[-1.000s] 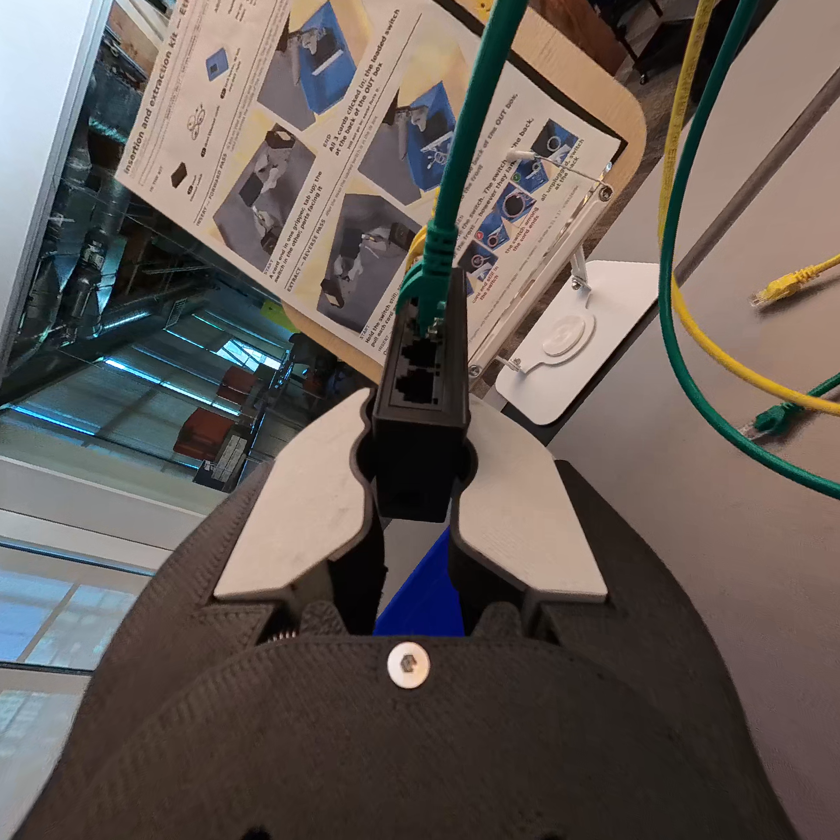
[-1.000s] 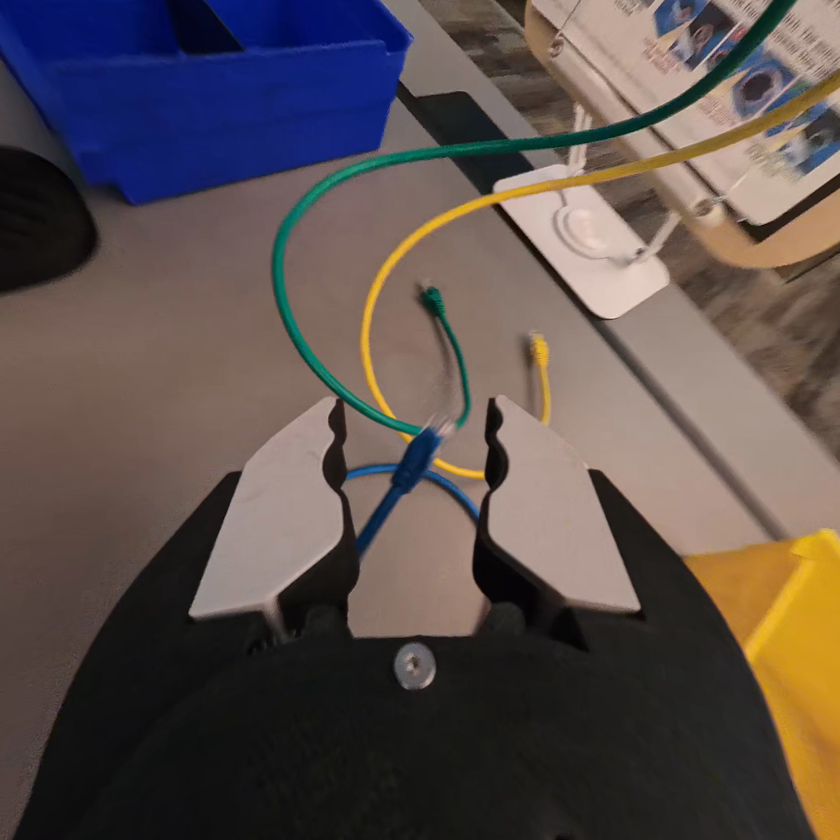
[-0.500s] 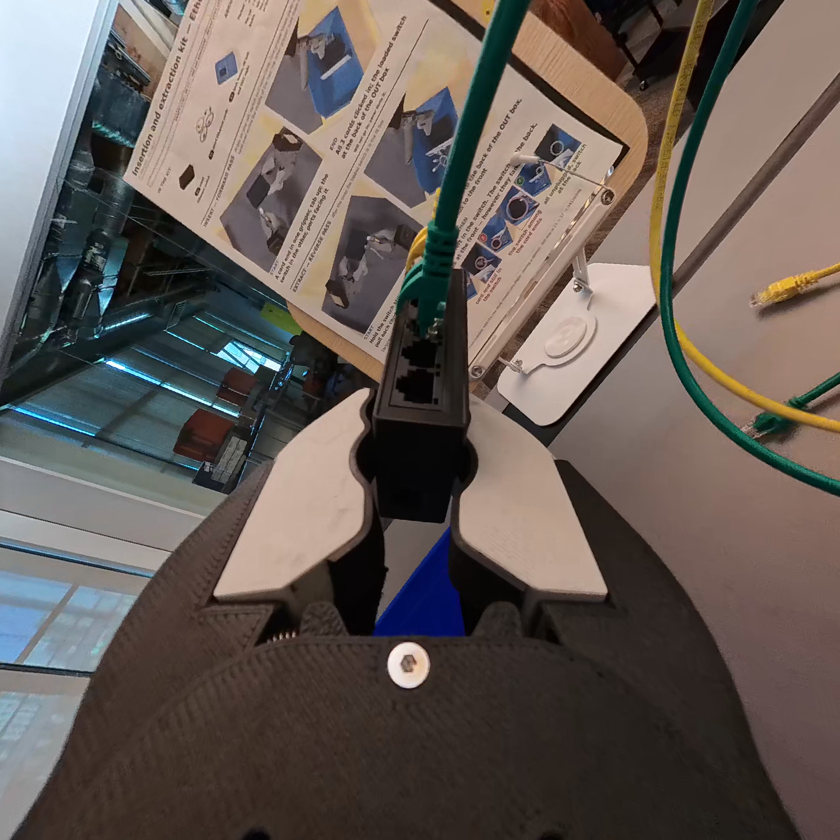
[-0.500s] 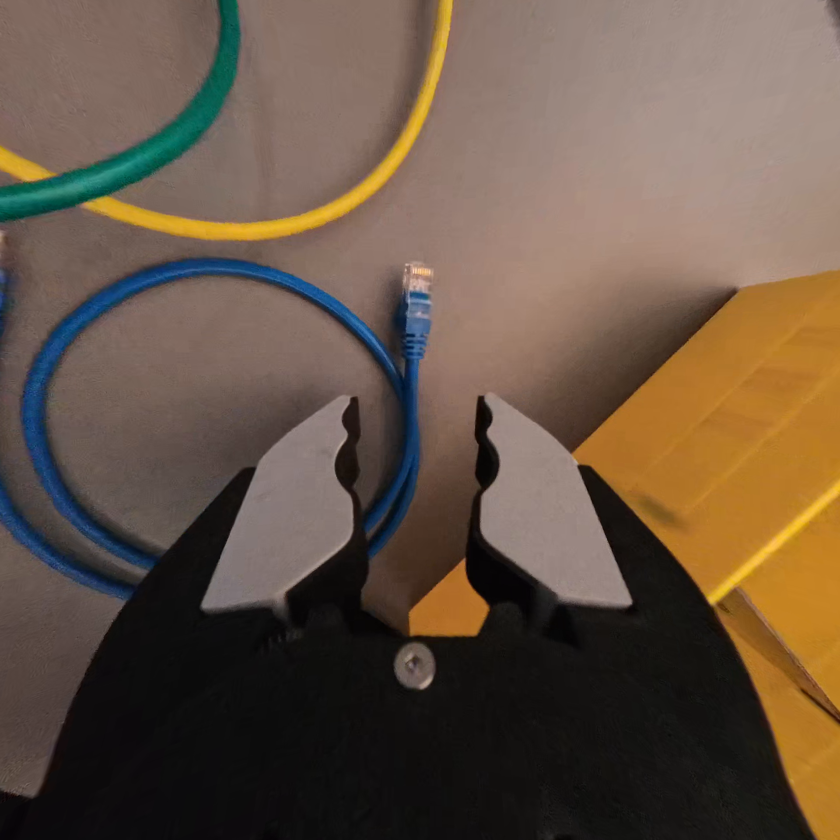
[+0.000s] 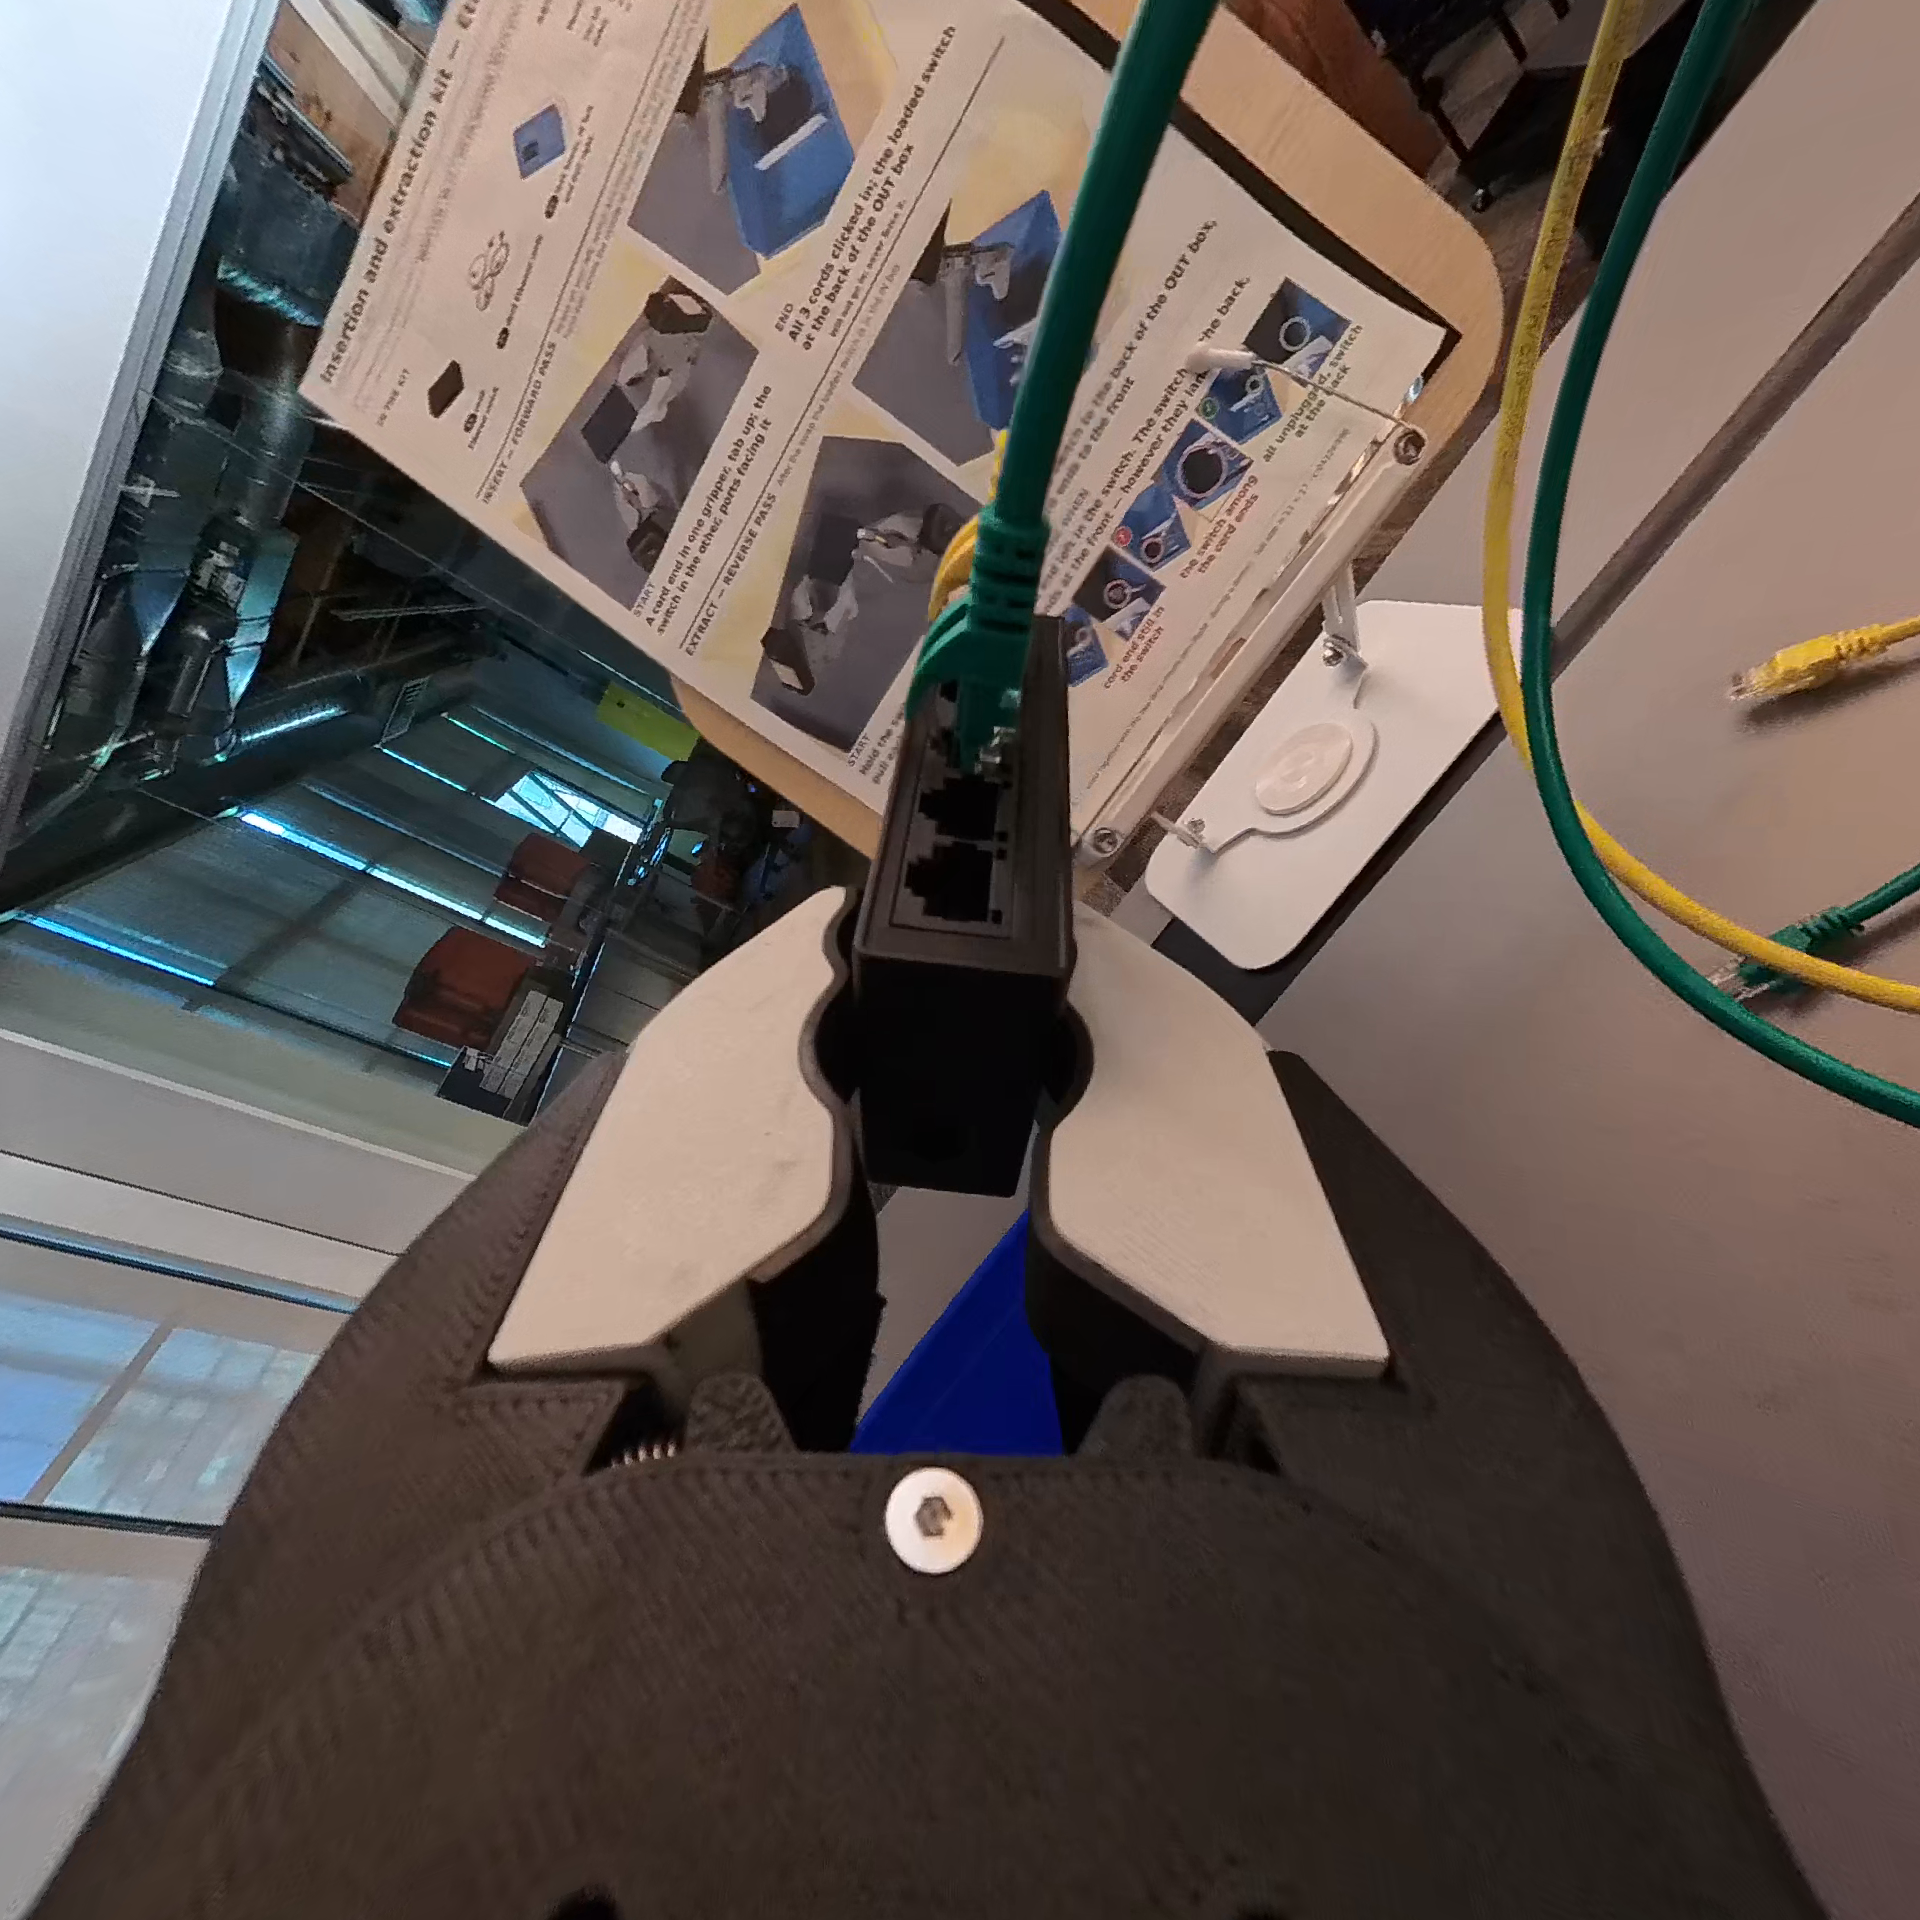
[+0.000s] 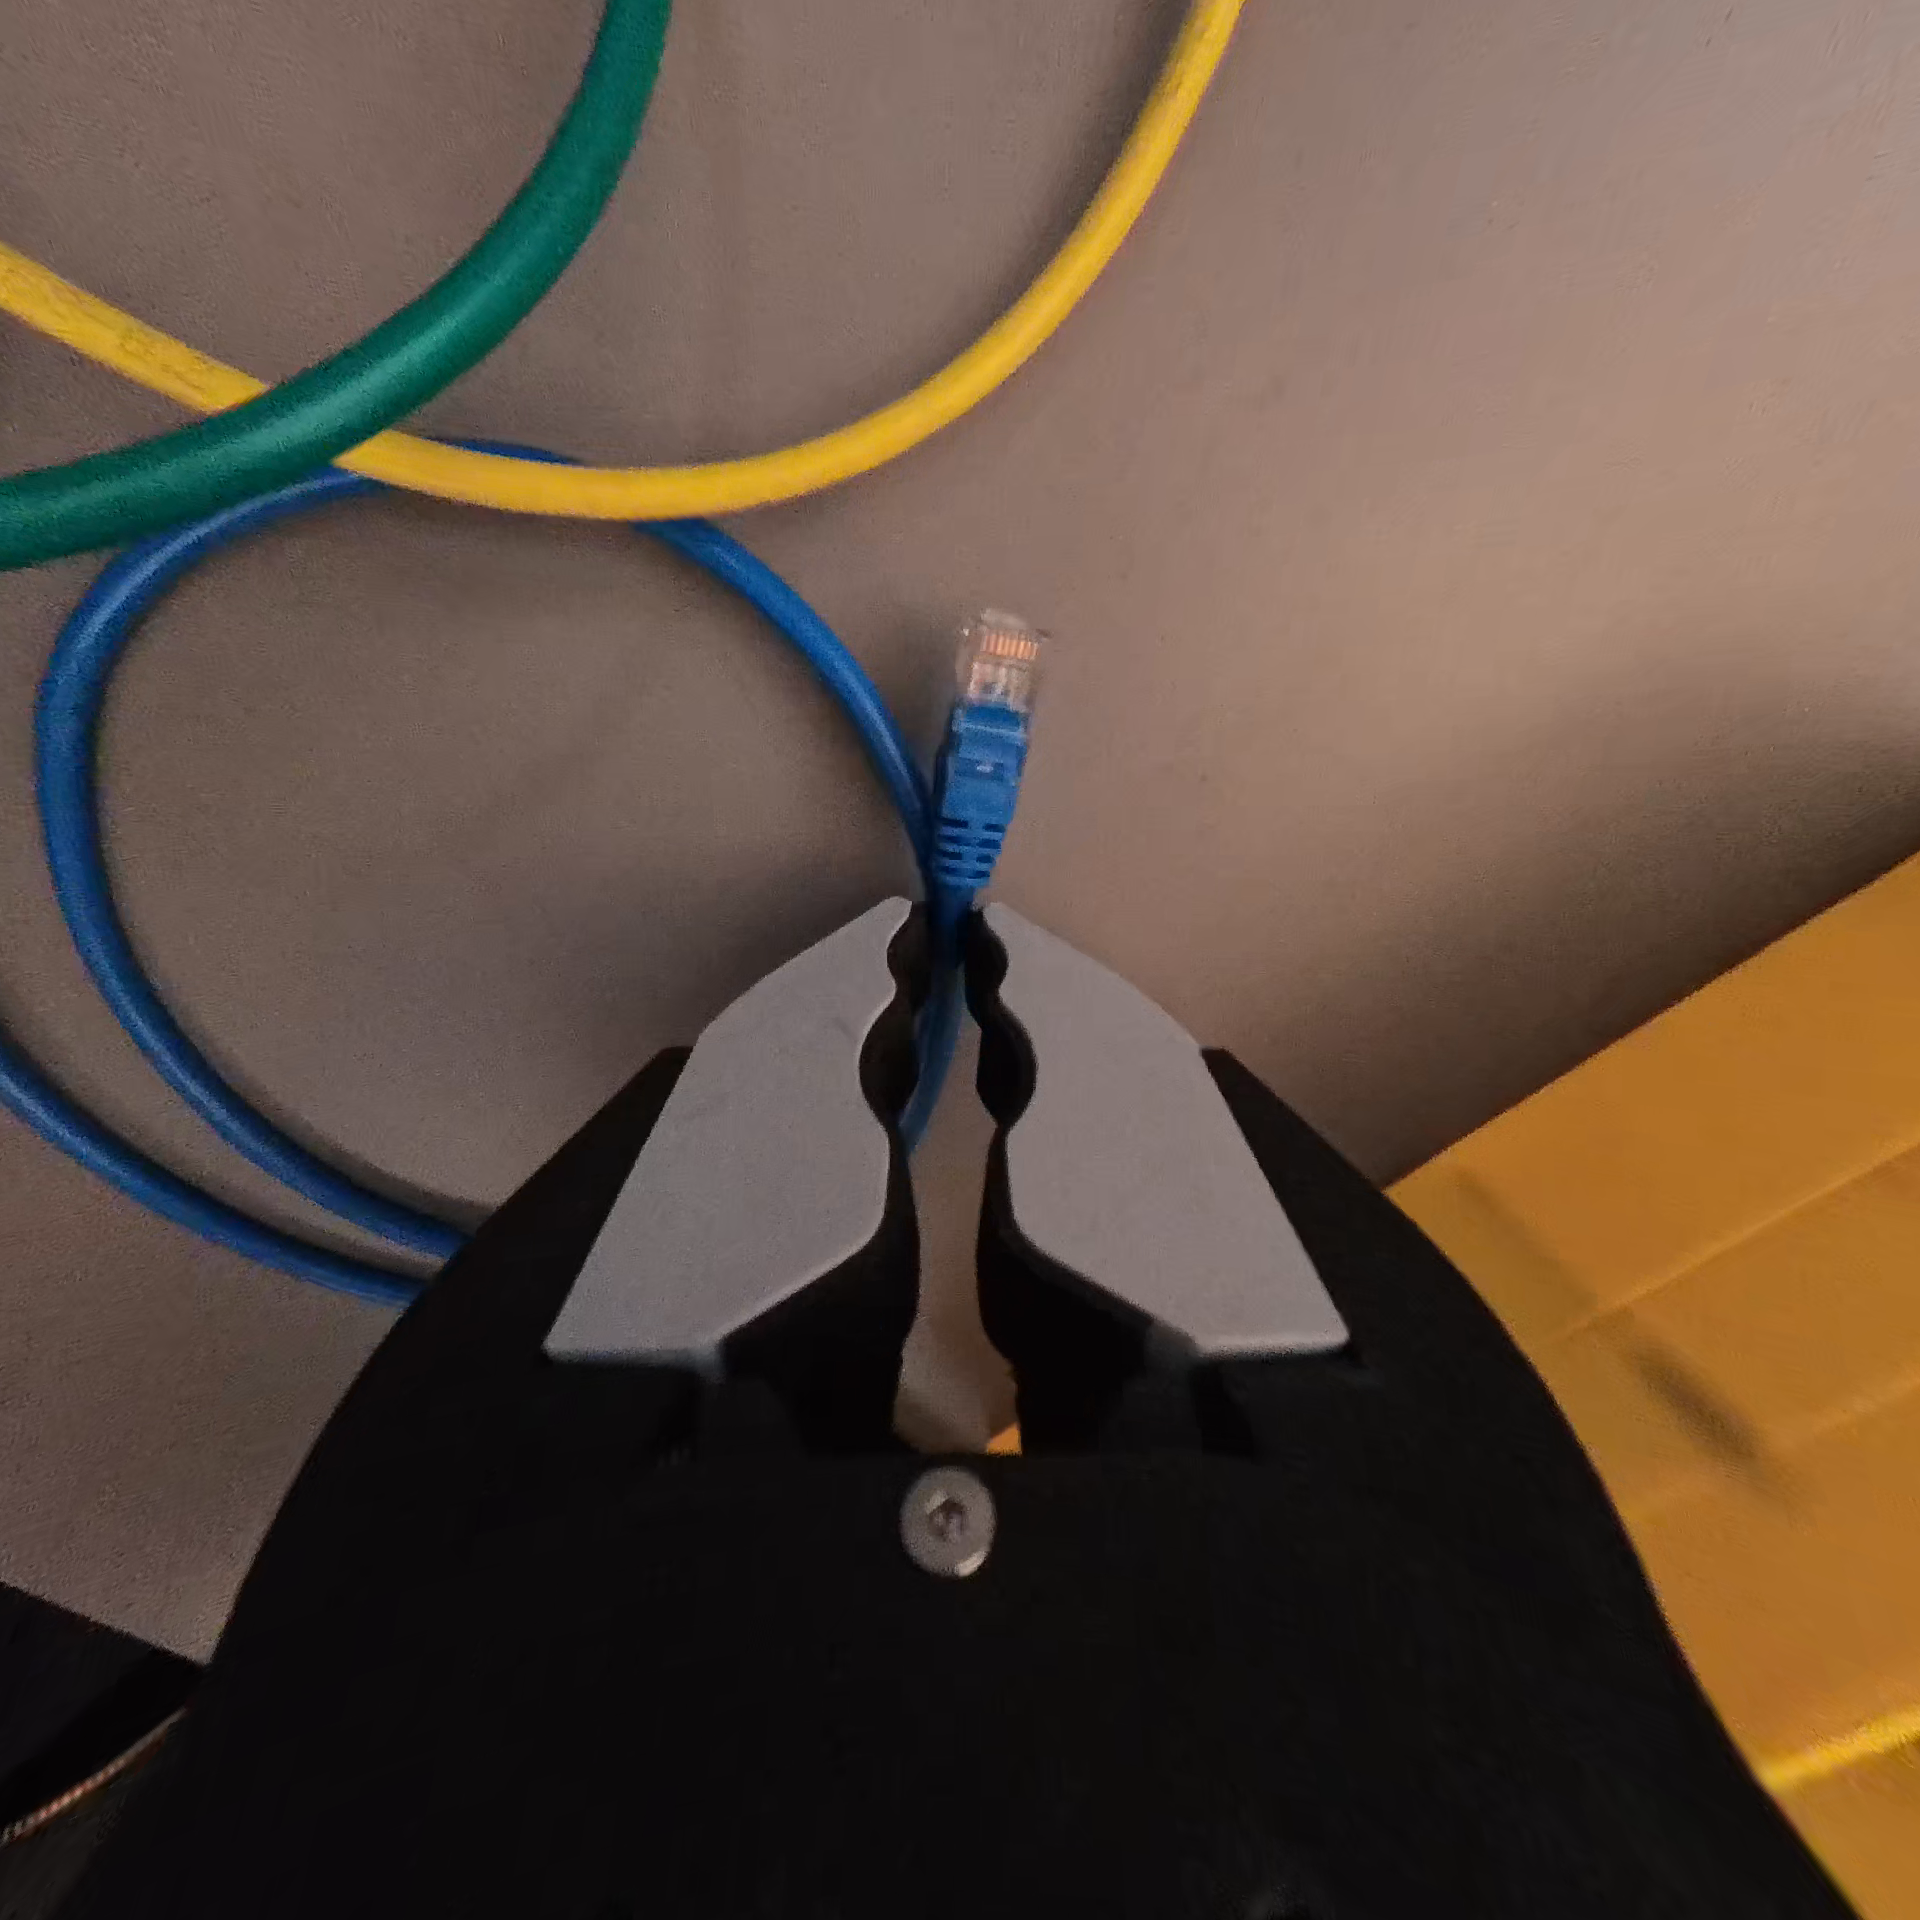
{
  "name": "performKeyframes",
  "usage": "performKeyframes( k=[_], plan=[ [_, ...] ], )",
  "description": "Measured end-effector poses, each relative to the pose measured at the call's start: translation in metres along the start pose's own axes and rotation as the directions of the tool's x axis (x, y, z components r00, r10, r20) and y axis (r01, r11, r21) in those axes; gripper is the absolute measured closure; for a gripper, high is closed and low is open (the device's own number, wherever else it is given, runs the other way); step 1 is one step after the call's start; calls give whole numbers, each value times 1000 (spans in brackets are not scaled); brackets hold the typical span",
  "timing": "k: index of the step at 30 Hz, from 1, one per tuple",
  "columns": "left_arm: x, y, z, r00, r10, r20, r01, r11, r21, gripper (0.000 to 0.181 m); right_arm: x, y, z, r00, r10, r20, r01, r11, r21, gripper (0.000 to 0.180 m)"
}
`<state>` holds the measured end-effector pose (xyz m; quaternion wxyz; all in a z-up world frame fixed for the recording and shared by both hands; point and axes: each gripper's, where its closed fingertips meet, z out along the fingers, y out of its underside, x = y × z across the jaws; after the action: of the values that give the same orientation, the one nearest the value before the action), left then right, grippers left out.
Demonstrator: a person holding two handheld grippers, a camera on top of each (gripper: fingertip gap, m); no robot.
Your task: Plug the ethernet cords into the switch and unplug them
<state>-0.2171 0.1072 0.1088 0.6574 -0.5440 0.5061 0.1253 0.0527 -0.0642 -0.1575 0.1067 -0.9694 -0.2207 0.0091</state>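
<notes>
My left gripper is shut on a black switch and holds it up in the air. A green cord is plugged into a far port; a yellow cord runs behind it, its port hidden. The two near ports are empty. My right gripper is shut on a blue cord just behind its plug, which lies on the grey table and points away. The blue cord forms a loop to the left. The green cord and the yellow cord cross above it.
A yellow bin sits right of my right gripper. In the left wrist view a printed instruction sheet stands on a white holder at the table's edge. Loose yellow and green plugs lie on the table. A blue bin shows between my fingers. There is about 40 centimeters between the tips of the two grippers.
My right gripper has moved over the blue cord and its jaws have closed on it behind the plug. The left gripper has held the switch still.
</notes>
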Motion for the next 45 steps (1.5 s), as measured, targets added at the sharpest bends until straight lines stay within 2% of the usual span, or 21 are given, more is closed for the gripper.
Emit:
performKeyframes(
  k=[5, 11, 13, 16, 18, 20, 23, 26, 33, 38, 42, 45],
  plan=[
    [-15, 7, -8, 999, -32, 33, 32, 999, -6, 150, 4, -10, -64, 994, -18, -112, 33, 991, 132, 172],
    [-31, 17, -15, 994, -87, 58, 88, 996, -1, 151, 17, -15, -198, 933, -42, -358, 138, 959, 248, 172],
    [-33, 21, -16, 994, -92, 62, 93, 996, -10, 151, 33, -8, -247, 892, -17, -452, 154, 951, 267, 172],
    [-33, 24, -14, 994, -93, 64, 95, 995, -20, 151, 60, 9, -308, 854, 52, -518, 132, 941, 312, 172],
    [-32, 23, -14, 994, -91, 63, 93, 995, -20, 151, 83, 25, -337, 815, 82, -574, 126, 941, 313, 172],
    [-31, 22, -13, 994, -84, 63, 86, 996, -20, 151, 115, 45, -360, 738, 127, -663, 108, 947, 302, 172],
    [-28, 18, -13, 996, -72, 60, 74, 997, -18, 151, 138, 67, -345, 735, 8, -678, 195, 955, 223, 173],
    [-25, 15, -12, 997, -61, 55, 62, 998, -16, 151, 167, 98, -313, 686, -46, -726, 193, 974, 120, 172],
    [-17, 11, -8, 999, -37, 40, 38, 999, -22, 151, 173, 114, -217, 640, -237, -731, 344, 939, -4, 172],
    [-12, 9, -5, 999, -18, 33, 19, 999, -27, 151, 154, 124, -142, 761, -342, -551, 356, 931, -86, 171],
    [-8, 5, -4, 1000, -5, 26, 5, 1000, -22, 151, 149, 112, -111, 803, -352, -480, 384, 923, -33, 170],
    [-6, 2, -3, 1000, 2, 21, -1, 1000, -16, 151, 153, 108, -92, 814, -369, -449, 388, 920, -52, 169]
  ],
)
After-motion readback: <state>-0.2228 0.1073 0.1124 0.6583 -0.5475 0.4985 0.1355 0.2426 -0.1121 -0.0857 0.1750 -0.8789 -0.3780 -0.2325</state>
